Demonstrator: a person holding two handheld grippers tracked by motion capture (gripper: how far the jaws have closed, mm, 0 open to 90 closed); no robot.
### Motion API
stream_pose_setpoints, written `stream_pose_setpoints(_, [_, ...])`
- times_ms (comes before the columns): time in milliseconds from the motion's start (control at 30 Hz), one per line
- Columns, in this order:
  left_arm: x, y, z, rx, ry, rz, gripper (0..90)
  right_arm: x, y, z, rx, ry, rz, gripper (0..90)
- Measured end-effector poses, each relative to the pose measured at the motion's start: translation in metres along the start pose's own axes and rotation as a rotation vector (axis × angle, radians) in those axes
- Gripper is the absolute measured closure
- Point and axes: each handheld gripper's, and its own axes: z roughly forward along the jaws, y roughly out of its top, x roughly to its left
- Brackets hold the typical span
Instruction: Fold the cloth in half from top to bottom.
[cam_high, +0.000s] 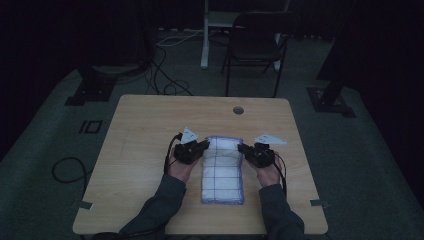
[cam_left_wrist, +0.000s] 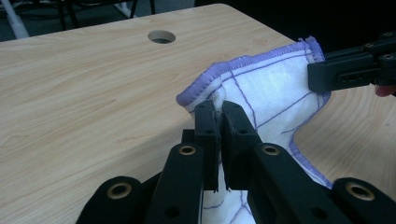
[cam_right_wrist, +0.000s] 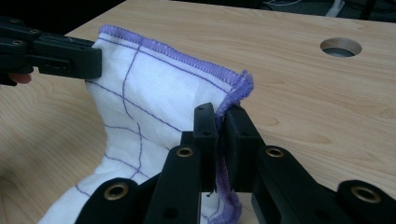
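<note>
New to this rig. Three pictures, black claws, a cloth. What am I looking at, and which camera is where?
No robot here: a person holds a hand-held gripper in each hand. The high view looks down on a wooden table from above the person's side; the left hand-held gripper and right hand-held gripper show there. The other two pictures come from cameras riding on each gripper, looking along its black jaws. On the table lies a white cloth with purple lines and a purple hem. Each gripper is shut on a far corner of it, lifting that end while the near end rests flat. A round hole sits in the tabletop beyond.
</note>
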Motion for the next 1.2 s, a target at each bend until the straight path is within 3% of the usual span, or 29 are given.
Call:
stream_pose_setpoints(433, [-0.005,-0.004,-0.012,-0.016,-0.014,-0.004,86.6,0.005,0.000,-0.010,-0.015,0.032,-0.008,84.6])
stream_pose_setpoints(867, [-0.011,-0.017,-0.018,-0.004,-0.025,-0.001,86.5,0.014,-0.017,-0.015,0.004,0.045,-0.007,84.6])
stream_pose_setpoints(1200, [-0.014,-0.022,-0.026,-0.009,-0.035,-0.008,86.4,0.019,-0.019,-0.021,-0.002,0.064,-0.013,84.5])
